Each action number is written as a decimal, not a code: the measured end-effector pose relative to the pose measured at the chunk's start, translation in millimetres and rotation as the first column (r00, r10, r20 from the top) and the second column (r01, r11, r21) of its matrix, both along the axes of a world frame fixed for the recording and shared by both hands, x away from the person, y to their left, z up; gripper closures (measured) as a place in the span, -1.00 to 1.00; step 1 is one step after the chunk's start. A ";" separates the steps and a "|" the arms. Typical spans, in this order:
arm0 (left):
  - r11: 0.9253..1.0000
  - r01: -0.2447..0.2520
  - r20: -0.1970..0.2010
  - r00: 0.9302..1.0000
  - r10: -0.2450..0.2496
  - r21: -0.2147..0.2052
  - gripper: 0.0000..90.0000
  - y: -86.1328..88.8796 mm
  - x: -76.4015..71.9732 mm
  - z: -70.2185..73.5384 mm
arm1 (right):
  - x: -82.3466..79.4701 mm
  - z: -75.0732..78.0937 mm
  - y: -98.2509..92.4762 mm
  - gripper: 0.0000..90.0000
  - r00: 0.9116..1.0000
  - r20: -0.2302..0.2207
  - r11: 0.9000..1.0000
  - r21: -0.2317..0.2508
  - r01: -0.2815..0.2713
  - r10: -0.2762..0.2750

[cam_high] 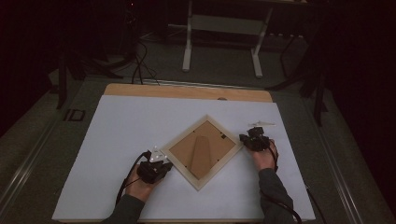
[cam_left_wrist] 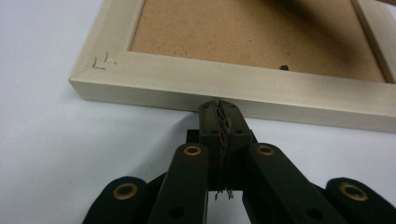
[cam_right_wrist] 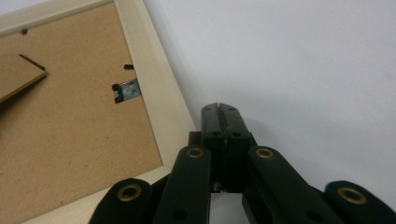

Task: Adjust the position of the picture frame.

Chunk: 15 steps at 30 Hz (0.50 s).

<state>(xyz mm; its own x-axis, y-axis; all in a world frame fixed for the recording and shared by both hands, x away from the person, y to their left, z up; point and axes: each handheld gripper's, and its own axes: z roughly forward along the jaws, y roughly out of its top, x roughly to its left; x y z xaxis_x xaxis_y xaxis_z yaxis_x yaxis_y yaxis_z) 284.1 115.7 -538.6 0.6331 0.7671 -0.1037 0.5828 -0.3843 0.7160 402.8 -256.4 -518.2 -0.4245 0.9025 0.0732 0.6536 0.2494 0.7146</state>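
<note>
Your left claw (cam_left_wrist: 218, 106) is pinched fully closed, nothing between its jaws, tips right against the near-left edge of the picture frame (cam_high: 201, 151). Your right claw (cam_right_wrist: 219, 109) is closed tight and empty too, sitting just beside the frame's right corner. The frame lies face down, turned like a diamond, on the white table (cam_high: 116, 140) between your two hands.
</note>
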 end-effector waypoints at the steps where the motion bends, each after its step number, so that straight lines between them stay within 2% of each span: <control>1: 1.000 -0.005 -0.005 1.000 0.005 -0.007 0.99 0.1 0.3 -0.1 | 0.1 -0.3 -0.9 1.00 1.000 -0.003 1.000 0.006 0.004 -0.004; 9: 1.000 -0.018 -0.012 1.000 0.018 -0.012 0.99 -0.6 0.7 0.0 | 1.6 -2.9 -3.8 1.00 1.000 -0.025 1.000 -0.010 0.008 -0.008; 11: 1.000 -0.016 -0.005 1.000 0.016 0.000 0.99 -1.6 0.0 0.3 | 1.6 -5.2 -4.2 1.00 0.999 -0.031 1.000 -0.027 0.010 -0.011; 15: 1.000 -0.027 -0.017 0.999 0.027 -0.008 0.99 -1.6 0.4 0.5 | -1.1 -6.9 -5.3 1.00 0.999 -0.036 1.000 -0.030 0.007 -0.009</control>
